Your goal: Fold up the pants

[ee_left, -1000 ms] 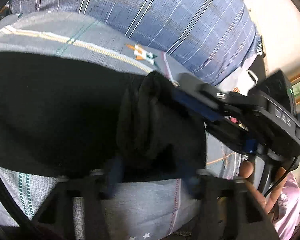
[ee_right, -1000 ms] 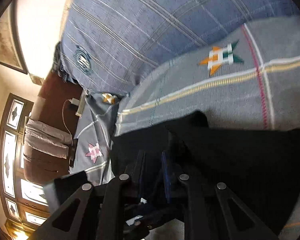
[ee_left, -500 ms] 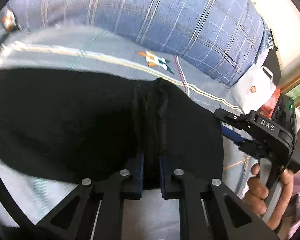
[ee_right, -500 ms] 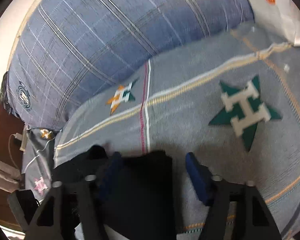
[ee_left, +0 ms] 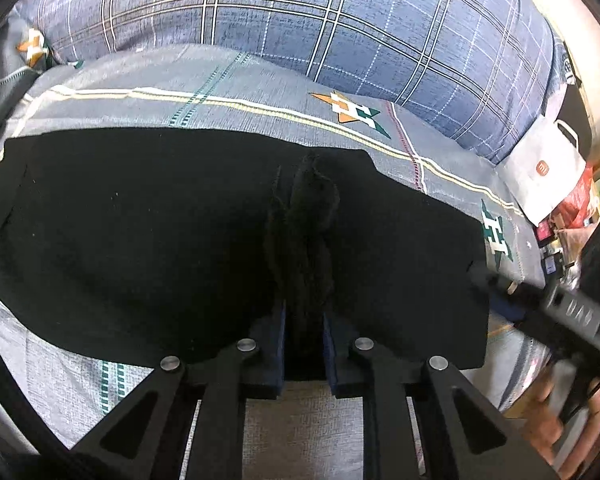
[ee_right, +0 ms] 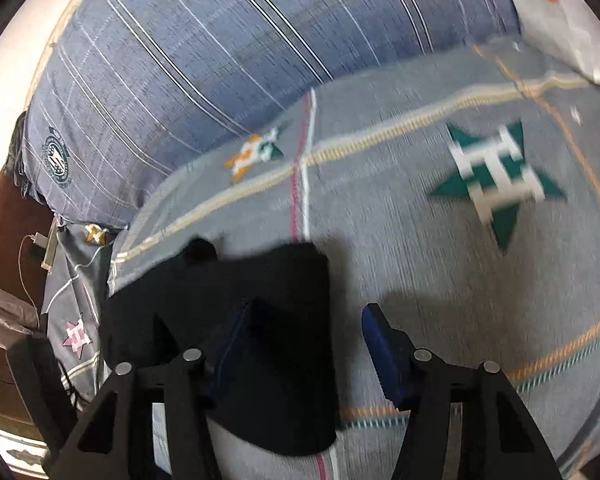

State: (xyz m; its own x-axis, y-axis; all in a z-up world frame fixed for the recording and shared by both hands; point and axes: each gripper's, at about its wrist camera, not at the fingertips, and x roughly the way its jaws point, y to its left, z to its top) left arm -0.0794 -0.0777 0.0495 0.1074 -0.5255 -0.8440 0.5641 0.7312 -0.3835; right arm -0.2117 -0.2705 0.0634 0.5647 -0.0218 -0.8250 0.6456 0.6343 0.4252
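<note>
The pants (ee_left: 148, 240) lie spread flat on a bed (ee_left: 260, 84) covered by a grey sheet with cream stripes and star patches, and everything else is placed around them. Beyond the pants, a large blue plaid pillow (ee_left: 300, 24) runs along the far side of the bed. To the right of the pants, past the bed's corner, a white paper bag (ee_left: 544, 172) with an orange logo stands among blurred red packaging. Nothing lies on top of the pants. They are black and mostly smooth, with straight edges, except for a bunched ridge of cloth rising through the middle. The left claw (ee_left: 303, 344) is clamped on the near end of that ridge, having just eased slightly apart, with cloth still pinched between its pads. The right claw (ee_right: 304, 344) stands parted over the right end of the pants, one finger over the black cloth and the other over bare sheet, gripping nothing. A hand (ee_left: 556, 420) at the right edge holds that claw's handle.
</note>
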